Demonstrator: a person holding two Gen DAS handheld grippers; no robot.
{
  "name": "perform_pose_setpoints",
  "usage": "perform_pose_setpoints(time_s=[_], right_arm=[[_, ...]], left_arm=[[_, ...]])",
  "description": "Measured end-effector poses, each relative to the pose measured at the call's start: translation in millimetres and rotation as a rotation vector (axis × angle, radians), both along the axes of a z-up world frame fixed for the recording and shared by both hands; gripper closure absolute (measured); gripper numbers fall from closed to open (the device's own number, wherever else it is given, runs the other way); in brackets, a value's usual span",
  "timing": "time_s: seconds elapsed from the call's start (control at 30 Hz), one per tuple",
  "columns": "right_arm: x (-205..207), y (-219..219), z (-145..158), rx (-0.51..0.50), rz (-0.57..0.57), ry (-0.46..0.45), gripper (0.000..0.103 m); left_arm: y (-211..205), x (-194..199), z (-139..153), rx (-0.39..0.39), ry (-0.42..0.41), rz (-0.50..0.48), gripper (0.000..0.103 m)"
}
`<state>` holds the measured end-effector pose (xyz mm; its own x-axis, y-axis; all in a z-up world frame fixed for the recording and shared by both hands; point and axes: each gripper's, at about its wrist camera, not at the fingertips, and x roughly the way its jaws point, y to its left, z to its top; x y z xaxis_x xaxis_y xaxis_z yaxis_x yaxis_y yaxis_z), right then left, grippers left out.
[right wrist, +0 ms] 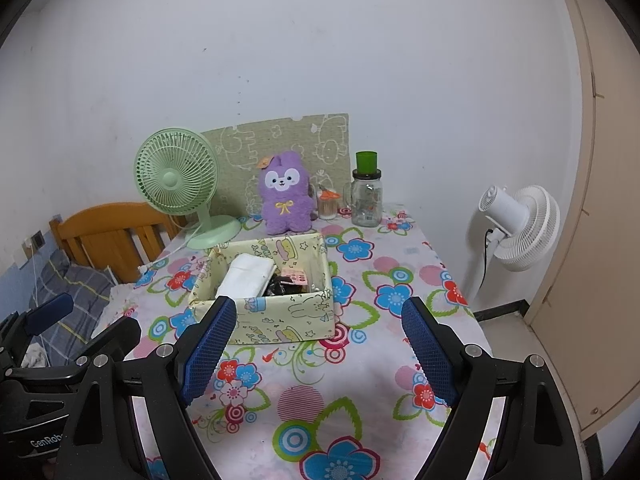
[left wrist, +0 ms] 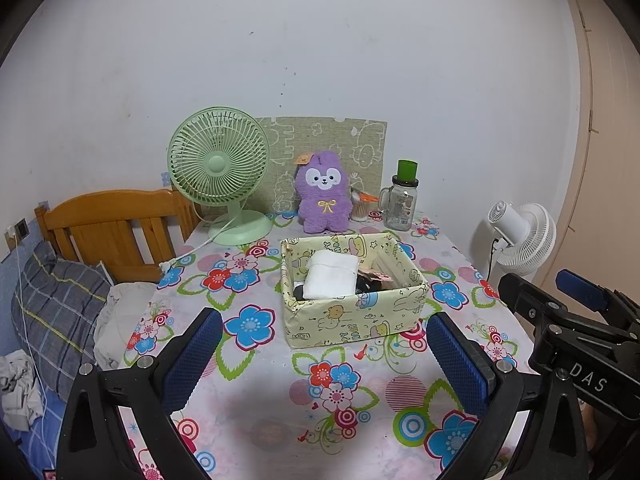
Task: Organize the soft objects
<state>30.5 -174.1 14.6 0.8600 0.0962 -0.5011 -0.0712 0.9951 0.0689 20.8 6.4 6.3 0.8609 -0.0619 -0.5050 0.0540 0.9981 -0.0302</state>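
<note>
A pale yellow cartoon-print box (left wrist: 352, 316) (right wrist: 280, 316) stands mid-table, holding a folded white cloth (left wrist: 330, 278) (right wrist: 248, 276) and dark and pink small items (left wrist: 372, 280) (right wrist: 290, 282). A purple plush bunny (left wrist: 323, 196) (right wrist: 285, 196) sits upright behind the box against a green board. My left gripper (left wrist: 324, 356) is open and empty, just in front of the box. My right gripper (right wrist: 320, 348) is open and empty, near the box's front right; it also shows in the left wrist view (left wrist: 576, 312).
A green desk fan (left wrist: 220, 168) (right wrist: 178, 180) stands at the back left with its cord trailing off the table. A glass jar with a green cup on top (left wrist: 400, 200) (right wrist: 366, 196) and a cotton swab holder (left wrist: 362, 206) stand at the back right. A white floor fan (right wrist: 520, 228) is right of the table; a bed with a wooden headboard (left wrist: 108, 228) is left.
</note>
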Motion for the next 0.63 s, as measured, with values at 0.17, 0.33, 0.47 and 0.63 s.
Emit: perform_pose_setpoints(time_s=[0.17, 0.33, 0.47, 0.63], right_arm=[[0.1, 0.4, -0.1, -0.001, 0.002, 0.0, 0.016], [-0.1, 0.9, -0.1, 0.0, 0.002, 0.002, 0.016], [0.7, 1.1, 0.1, -0.004, 0.001, 0.0, 0.016], [0.1, 0.7, 1.1, -0.011, 0.004, -0.007, 0.016]], left_arm=[[0.3, -0.1, 0.2, 0.0, 0.0, 0.0, 0.0], [0.3, 0.2, -0.9, 0.0, 0.001, 0.0, 0.0], [0.0, -0.6, -0.1, 0.001, -0.003, 0.004, 0.0], [0.5, -1.9, -0.1, 0.0, -0.004, 0.004, 0.0]])
